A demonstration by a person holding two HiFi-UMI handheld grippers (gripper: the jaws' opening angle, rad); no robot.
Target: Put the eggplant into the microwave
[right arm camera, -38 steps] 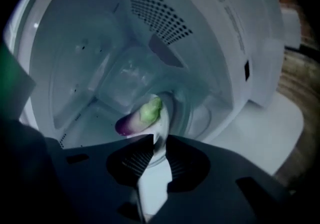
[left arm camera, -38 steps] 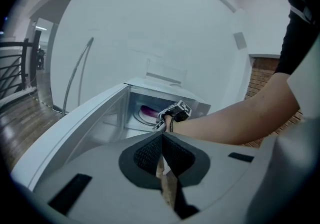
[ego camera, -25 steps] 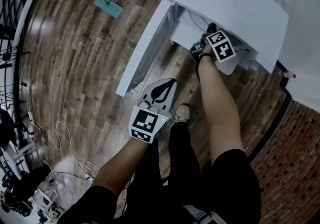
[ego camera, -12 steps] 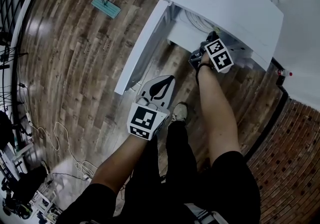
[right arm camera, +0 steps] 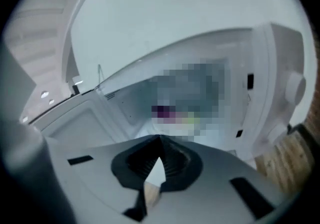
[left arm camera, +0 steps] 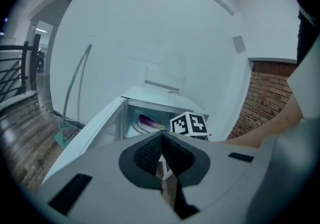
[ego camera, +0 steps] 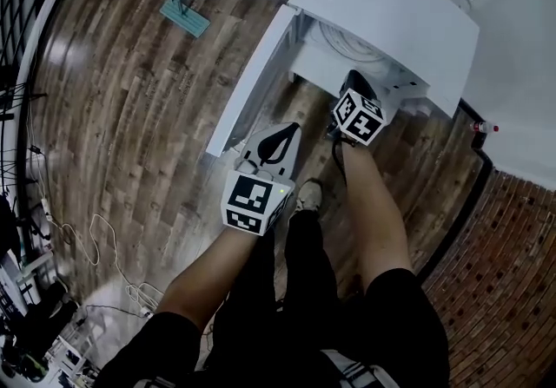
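Door (ego camera: 252,74) of the white microwave (ego camera: 391,13) hangs wide open, slanting toward the lower left of the head view. The left gripper (ego camera: 289,130) is the nearer tool to it, with its jaws pressed together on nothing. In the left gripper view the eggplant (left arm camera: 150,122) already lies inside the cavity on a plate (left arm camera: 141,129), its long axis running roughly across the opening. Just right of it, the right gripper (ego camera: 352,87) sits at the mouth, jaws also closed and empty. Closing that door looks like the remaining step. No brand or writing is legible.
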